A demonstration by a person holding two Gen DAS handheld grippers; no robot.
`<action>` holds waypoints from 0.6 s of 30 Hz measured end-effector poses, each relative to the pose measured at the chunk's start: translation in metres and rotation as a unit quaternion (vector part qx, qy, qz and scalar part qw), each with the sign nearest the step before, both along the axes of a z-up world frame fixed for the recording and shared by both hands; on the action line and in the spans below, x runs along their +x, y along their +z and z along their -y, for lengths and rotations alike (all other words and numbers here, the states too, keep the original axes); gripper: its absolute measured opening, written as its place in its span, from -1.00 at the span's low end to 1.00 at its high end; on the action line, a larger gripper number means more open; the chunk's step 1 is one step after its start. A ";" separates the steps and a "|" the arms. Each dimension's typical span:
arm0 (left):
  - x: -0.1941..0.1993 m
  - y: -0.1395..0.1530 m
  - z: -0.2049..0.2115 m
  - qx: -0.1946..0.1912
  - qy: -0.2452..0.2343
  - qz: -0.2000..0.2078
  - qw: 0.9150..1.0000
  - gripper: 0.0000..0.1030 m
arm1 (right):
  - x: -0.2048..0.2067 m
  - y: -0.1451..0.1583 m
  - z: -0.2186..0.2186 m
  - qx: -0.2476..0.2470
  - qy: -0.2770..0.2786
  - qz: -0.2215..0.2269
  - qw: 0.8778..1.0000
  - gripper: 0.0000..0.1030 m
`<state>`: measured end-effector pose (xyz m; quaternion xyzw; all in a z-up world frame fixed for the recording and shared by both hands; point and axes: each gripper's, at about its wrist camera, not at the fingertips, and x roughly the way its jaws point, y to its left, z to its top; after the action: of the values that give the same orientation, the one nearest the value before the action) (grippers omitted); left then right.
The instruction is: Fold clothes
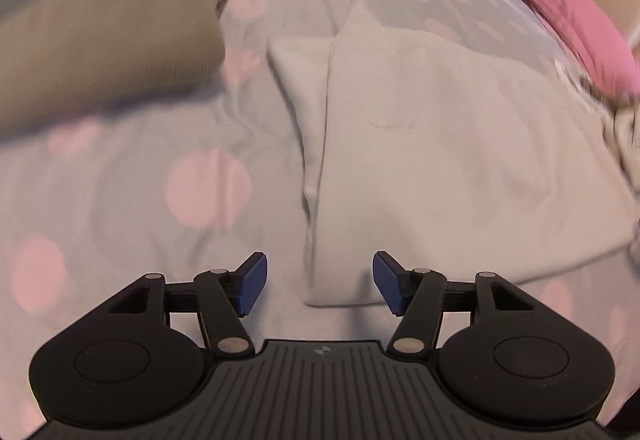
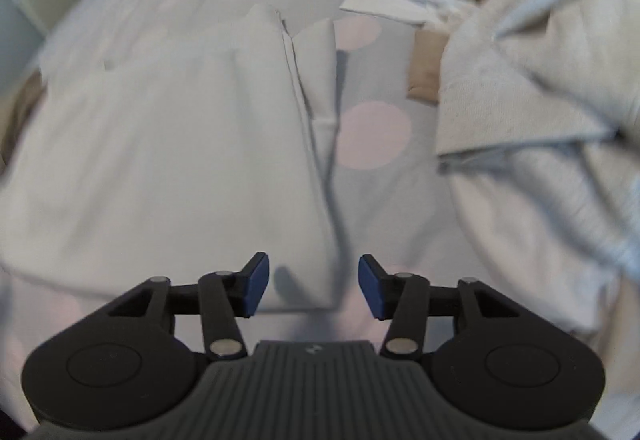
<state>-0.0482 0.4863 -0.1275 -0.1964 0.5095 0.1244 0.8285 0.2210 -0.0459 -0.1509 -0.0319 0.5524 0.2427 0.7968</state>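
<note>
A white garment (image 1: pixel 440 144) lies flat on the bed, its left side folded in along a long crease. My left gripper (image 1: pixel 320 282) is open and empty, its blue pads (image 1: pixel 252 286) standing either side of the garment's near left corner. In the right wrist view the same white garment (image 2: pixel 160 152) lies flat, with its folded right edge running toward me. My right gripper (image 2: pixel 314 288) is open and empty over the garment's near right corner.
The bed cover (image 1: pixel 160 200) is pale grey with pink dots. A folded tan garment (image 1: pixel 104 40) lies at the far left. A pink pillow (image 1: pixel 572 20) lies far right. A heap of grey and beige clothes (image 2: pixel 540 80) lies right of my right gripper.
</note>
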 end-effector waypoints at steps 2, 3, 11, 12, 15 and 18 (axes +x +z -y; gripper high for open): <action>0.002 -0.011 -0.005 -0.024 0.020 -0.010 0.999 0.10 | 0.004 -0.007 0.000 0.018 -0.024 -0.025 0.999 0.05; 0.003 -0.015 -0.007 -0.030 0.027 -0.014 0.999 0.10 | 0.006 -0.011 -0.001 0.027 -0.035 -0.037 0.998 0.06; 0.007 -0.038 -0.016 -0.068 0.072 -0.020 0.995 0.12 | 0.016 -0.037 -0.005 0.061 -0.073 -0.086 0.992 0.22; 0.010 -0.039 -0.014 -0.063 0.072 -0.024 0.995 0.12 | 0.016 -0.039 -0.008 0.060 -0.069 -0.086 0.992 0.24; 0.017 -0.042 -0.005 -0.042 0.069 -0.033 0.996 0.12 | 0.015 -0.042 -0.025 0.035 -0.044 -0.074 0.996 0.30; 0.020 -0.042 0.001 -0.037 0.071 -0.034 0.996 0.09 | 0.013 -0.042 -0.037 0.018 -0.034 -0.063 0.997 0.30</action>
<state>-0.0280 0.4858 -0.1695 -0.2579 0.5267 0.1704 0.7918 0.2342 -0.0086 -0.1930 0.0163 0.5979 0.2273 0.7685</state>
